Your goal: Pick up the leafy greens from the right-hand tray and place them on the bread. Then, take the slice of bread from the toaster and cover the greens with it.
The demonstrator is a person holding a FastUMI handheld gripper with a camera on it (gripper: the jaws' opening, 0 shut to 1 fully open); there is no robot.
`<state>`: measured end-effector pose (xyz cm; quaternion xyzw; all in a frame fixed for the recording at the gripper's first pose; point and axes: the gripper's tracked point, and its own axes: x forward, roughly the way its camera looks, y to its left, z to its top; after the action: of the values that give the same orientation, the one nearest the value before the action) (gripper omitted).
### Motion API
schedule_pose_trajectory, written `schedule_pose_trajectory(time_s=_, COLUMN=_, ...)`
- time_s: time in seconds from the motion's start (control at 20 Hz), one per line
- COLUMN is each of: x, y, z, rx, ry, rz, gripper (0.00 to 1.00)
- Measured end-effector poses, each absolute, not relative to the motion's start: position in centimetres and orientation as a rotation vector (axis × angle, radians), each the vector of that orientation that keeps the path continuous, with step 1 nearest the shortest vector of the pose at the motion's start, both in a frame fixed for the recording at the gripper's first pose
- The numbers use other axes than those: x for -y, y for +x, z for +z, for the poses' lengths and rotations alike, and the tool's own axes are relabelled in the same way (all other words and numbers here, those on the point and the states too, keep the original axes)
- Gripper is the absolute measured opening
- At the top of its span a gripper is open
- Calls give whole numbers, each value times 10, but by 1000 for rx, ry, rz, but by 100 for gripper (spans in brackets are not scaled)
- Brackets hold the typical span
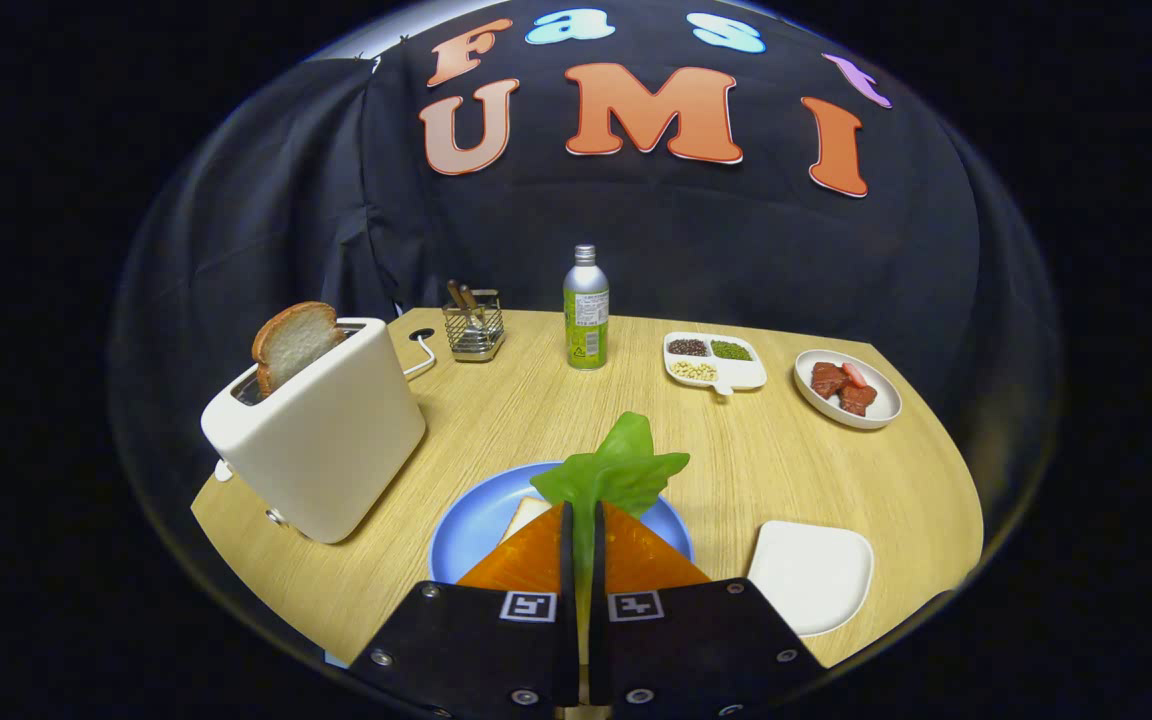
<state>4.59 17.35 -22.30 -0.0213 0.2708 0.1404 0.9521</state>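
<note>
My gripper [582, 512] is shut on the stem of the leafy greens [618, 468], whose leaves stick up just ahead of the fingertips. Right below them lies a blue plate [471, 520] with a slice of bread [524, 516] on it, mostly hidden behind my fingers. To the right of the fingers sits a white tray [813, 575] with nothing on it. A white toaster [321, 440] stands to the left, and a slice of bread [293, 343] pokes out of its slot.
Beyond the plate on the wooden table [496, 420] stand a metal bottle [586, 310], a wire cutlery holder [473, 325], a divided dish of grains [714, 362] and a white dish with meat pieces [848, 388]. The toaster's cord [422, 358] trails behind it.
</note>
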Motion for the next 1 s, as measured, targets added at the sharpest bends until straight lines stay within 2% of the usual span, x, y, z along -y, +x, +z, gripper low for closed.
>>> schedule_pose_trajectory(time_s=0.4, x=-189, y=44, z=-252, rx=-615, ry=-7, rz=314, gripper=6)
schedule_pose_trajectory(time_s=0.6, x=-182, y=47, z=-264, rx=-642, ry=-32, rz=278, gripper=18)
schedule_pose_trajectory(time_s=0.65, x=-181, y=46, z=-265, rx=-642, ry=-35, rz=274, gripper=26)
schedule_pose_trajectory(time_s=0.7, x=-182, y=46, z=-264, rx=-644, ry=-37, rz=271, gripper=29)
schedule_pose_trajectory(time_s=0.8, x=-179, y=46, z=-263, rx=-644, ry=-35, rz=260, gripper=41)
schedule_pose_trajectory(time_s=0.9, x=-176, y=48, z=-260, rx=-637, ry=-32, rz=236, gripper=67)
schedule_pose_trajectory(time_s=1.0, x=-173, y=49, z=-252, rx=-626, ry=-35, rz=211, gripper=87)
